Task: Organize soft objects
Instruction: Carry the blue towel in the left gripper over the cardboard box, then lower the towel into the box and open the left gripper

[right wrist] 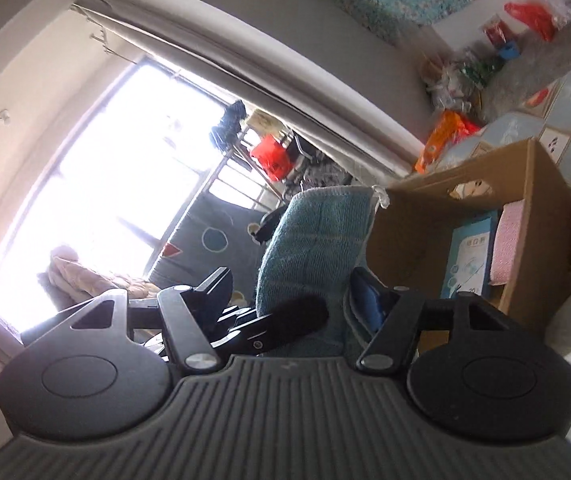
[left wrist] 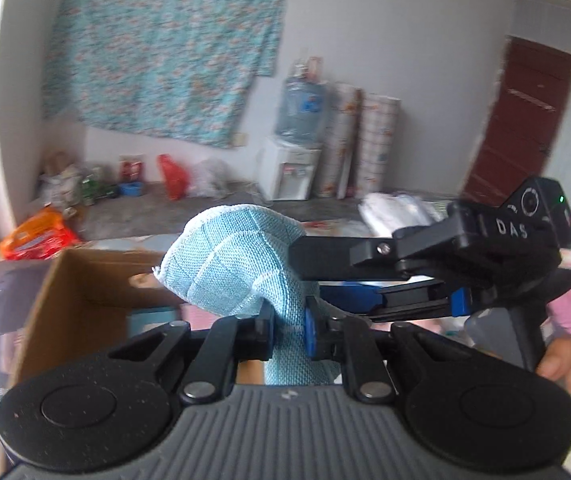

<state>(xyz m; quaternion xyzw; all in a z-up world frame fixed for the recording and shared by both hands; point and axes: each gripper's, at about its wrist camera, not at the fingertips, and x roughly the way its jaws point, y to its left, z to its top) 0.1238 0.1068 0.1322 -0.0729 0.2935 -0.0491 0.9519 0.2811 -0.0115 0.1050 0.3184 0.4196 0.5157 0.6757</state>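
One light blue cloth [left wrist: 229, 264], folded over on itself, is held in the air in front of one open cardboard box [left wrist: 85, 292], where a pink cloth [right wrist: 505, 244] and a blue printed pack [right wrist: 469, 256] already stand. The left gripper [left wrist: 287, 332] is clenched on the cloth's lower part. The right gripper [right wrist: 333, 308] is seen around the cloth's other side; whether its jaws press on it cannot be told. The step in hand is judged to be carrying or folding the cloth; next, it would need lowering into the box and releasing.
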